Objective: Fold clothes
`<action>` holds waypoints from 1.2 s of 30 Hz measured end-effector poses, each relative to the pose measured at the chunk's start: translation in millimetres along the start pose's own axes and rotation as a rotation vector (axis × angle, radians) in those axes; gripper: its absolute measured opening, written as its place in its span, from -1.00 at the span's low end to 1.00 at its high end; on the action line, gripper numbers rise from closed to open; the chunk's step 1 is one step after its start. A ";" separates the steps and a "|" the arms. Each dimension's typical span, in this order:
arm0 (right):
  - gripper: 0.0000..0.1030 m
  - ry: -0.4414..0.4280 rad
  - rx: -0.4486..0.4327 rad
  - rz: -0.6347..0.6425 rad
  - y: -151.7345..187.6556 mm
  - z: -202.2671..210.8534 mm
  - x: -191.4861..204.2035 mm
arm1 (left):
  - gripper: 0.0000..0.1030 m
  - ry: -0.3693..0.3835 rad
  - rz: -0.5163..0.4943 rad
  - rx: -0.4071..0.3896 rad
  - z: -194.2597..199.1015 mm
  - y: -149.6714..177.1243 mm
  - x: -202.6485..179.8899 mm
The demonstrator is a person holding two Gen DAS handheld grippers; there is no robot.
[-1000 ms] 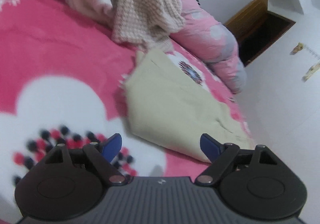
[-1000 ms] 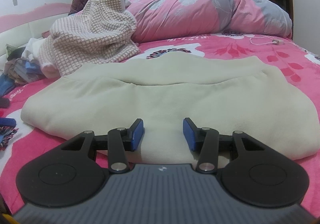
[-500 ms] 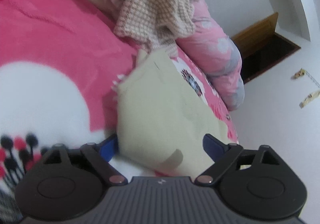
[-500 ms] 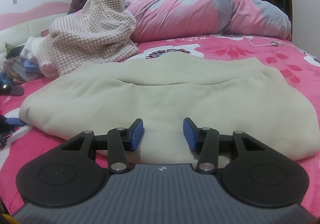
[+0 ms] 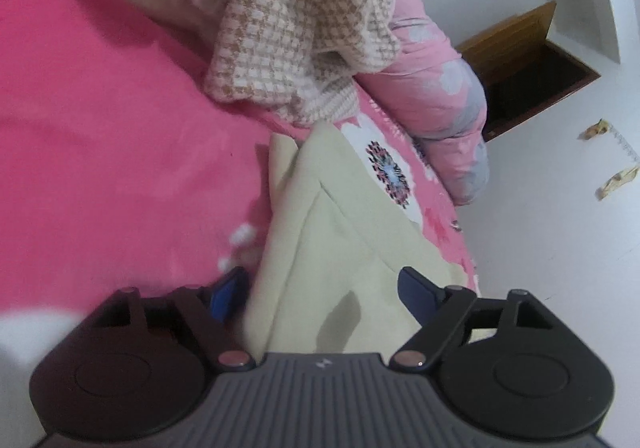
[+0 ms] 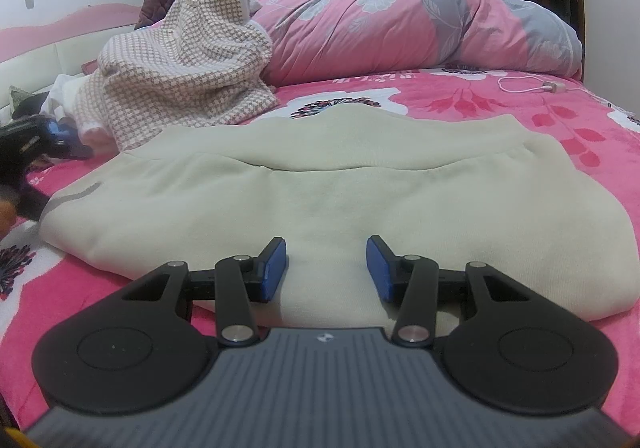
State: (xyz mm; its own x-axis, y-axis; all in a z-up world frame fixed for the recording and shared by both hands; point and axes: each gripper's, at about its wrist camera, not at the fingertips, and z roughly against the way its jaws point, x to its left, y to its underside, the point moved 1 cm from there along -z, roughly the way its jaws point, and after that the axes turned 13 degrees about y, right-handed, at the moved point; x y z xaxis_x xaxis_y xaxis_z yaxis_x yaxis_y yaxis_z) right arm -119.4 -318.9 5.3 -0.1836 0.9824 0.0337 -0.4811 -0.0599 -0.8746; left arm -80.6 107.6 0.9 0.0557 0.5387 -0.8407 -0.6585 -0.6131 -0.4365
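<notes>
My left gripper (image 5: 320, 288) has just been narrowing but is not yet clamped, with the corner of the cream garment (image 5: 340, 248) between its pads. My right gripper (image 6: 326, 262) hovers parted over the near hem, pinching nothing. The garment lies flat on the pink bedspread (image 6: 520, 108). It looks thick, soft and floppy, so I'd pinch edges. Its underside and near corners are hidden.

No readable text, number or brand can be made out in either view. Only a small pale emblem (image 6: 323, 337) is stamped on the ribbed gripper housing, at six o'clock in both views; its form cannot be deciphered.
</notes>
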 end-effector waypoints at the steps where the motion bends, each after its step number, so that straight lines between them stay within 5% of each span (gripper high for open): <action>1: -0.15 0.000 -0.001 0.000 0.1 0.0 0.0 | 0.51 -0.008 -0.011 0.009 -3.7 -2.6 0.0; 8: -0.14 -0.010 -0.003 -0.012 0.1 -1.3 -1.5 | 0.23 -0.024 -0.045 0.044 -29.9 -17.4 2.1; 16: -0.14 -0.016 -0.009 -0.022 0.8 -1.4 -1.5 | -0.66 -0.057 -0.057 0.053 -35.9 -19.0 -3.5; 25: -0.08 0.020 -0.025 -0.023 -6.1 5.2 1.5 | -0.80 -0.074 -0.086 0.052 -23.9 -25.6 -48.6; 29: 0.21 0.133 -0.128 -0.018 -14.5 19.2 2.3 | -0.82 -0.075 -0.087 0.062 -19.4 -28.2 -78.7; 36: 0.45 0.257 -0.059 0.122 -5.3 -1.5 13.6 | -0.83 -0.047 -0.097 0.062 -28.5 -21.7 -144.4</action>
State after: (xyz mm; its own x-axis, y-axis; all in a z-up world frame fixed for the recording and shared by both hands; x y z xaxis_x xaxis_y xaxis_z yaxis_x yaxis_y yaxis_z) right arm -118.1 -304.9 9.7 -0.0100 0.9816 -0.1906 -0.4169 -0.1774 -0.8915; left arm -53.0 26.7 122.7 0.0876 0.6211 -0.7789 -0.6968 -0.5206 -0.4935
